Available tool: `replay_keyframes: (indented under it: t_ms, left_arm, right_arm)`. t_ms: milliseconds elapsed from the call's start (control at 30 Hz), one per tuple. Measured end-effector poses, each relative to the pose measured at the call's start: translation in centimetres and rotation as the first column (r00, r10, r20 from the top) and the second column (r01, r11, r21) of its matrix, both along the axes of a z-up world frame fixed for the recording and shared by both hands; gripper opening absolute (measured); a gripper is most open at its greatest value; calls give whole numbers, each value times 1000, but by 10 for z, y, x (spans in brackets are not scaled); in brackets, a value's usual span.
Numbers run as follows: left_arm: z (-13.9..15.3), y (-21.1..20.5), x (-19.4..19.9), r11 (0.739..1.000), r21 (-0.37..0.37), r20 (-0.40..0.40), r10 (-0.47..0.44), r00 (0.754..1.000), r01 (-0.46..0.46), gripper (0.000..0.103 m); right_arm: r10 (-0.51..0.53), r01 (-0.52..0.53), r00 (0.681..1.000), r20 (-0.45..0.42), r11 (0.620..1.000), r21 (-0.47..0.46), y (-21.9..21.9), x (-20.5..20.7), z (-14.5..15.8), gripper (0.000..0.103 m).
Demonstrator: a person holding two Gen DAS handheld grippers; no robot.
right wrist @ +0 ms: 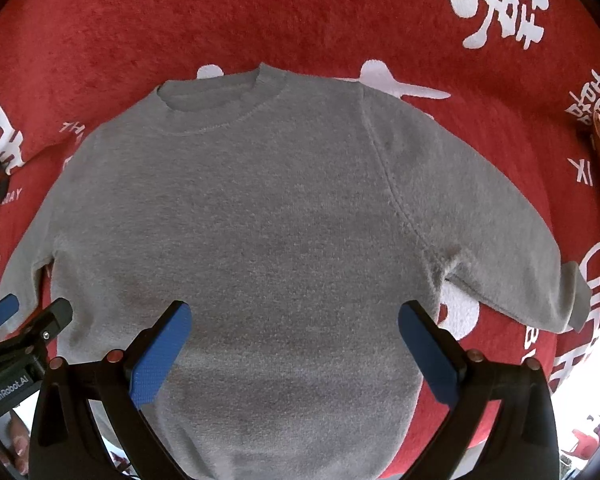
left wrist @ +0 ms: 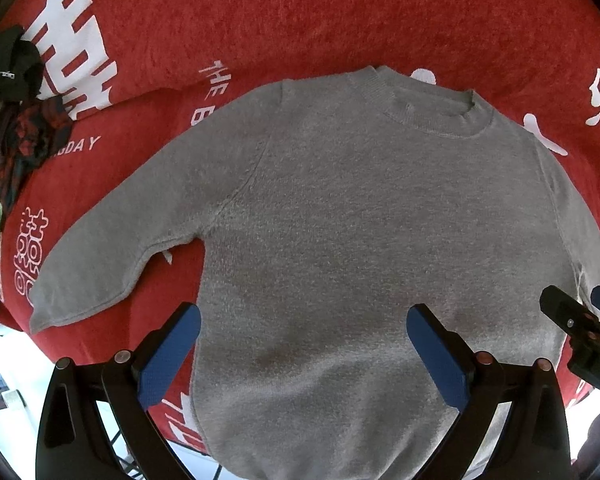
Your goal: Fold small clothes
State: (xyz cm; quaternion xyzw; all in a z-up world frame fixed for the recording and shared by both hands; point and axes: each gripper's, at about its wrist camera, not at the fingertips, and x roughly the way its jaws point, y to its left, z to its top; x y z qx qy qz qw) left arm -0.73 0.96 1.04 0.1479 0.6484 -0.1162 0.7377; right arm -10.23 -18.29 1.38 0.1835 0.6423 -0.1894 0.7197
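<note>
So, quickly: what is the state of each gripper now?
Left gripper: open, holding nothing, above the grey sweater.
Right gripper: open, holding nothing.

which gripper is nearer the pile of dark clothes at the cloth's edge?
Left. The left gripper hovers over the grey knit sweater, on the pile of dark clothes side; the right gripper is on the far side.

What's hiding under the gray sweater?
The gray sweater lies flat on a red blanket with white writing. White shapes poke out by the collar and armpit. Whatever print sits beneath the sweater's middle is covered.
</note>
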Motion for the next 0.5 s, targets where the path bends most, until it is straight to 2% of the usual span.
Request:
replay_keyframes:
  t_ms: [500]
  left_arm:
    - [1,0,-2,1000,3,6,4,1000,-4,103]
  right_arm:
    - [13,-13,1000,-3,1000,10,-3,1,-1,103]
